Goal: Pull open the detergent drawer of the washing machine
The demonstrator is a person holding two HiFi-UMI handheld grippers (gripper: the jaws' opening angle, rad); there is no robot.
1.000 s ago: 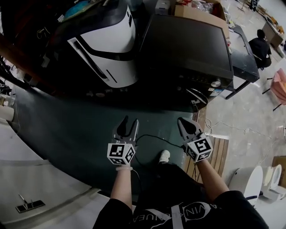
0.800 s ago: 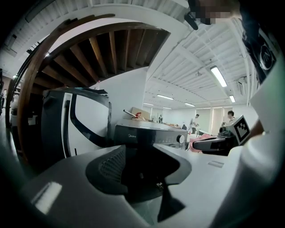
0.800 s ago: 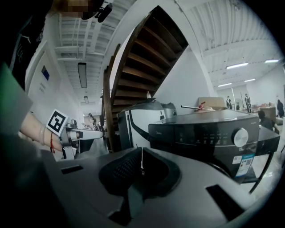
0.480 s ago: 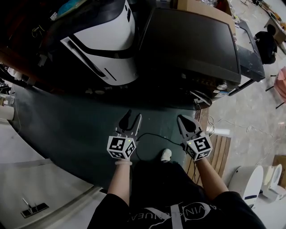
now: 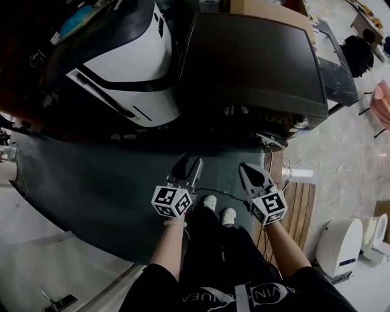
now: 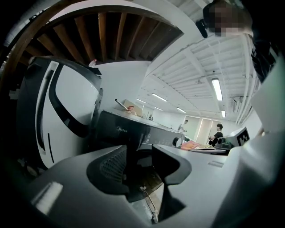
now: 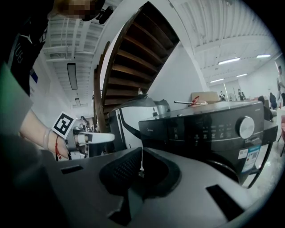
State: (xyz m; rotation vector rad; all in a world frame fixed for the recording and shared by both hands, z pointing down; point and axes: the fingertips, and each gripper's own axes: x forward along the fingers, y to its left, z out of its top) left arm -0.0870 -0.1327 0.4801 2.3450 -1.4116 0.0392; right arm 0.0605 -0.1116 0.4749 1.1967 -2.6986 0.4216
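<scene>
The black front-loading washing machine [image 5: 256, 61] stands ahead of me, seen from above in the head view. Its control panel with a round dial [image 7: 246, 127] faces the right gripper view, and the drawer end of the panel [image 7: 153, 132] is flush with the front. The same panel corner [image 6: 120, 131] shows in the left gripper view. My left gripper [image 5: 189, 166] hovers open and empty in front of the machine. My right gripper [image 5: 251, 172] is beside it, shut on nothing, a short way from the machine's front.
A white-and-black appliance [image 5: 134, 67] stands left of the washer. A black cable [image 5: 216, 192] lies on the dark green floor mat [image 5: 91, 183] by my shoes. A wooden pallet [image 5: 298, 207] and white fixtures [image 5: 341, 244] are at right. A cardboard box [image 5: 268, 6] sits behind.
Both grippers and my view have moved forward toward the washing machine. The left gripper has shifted slightly right, and a second shoe has come into view.
</scene>
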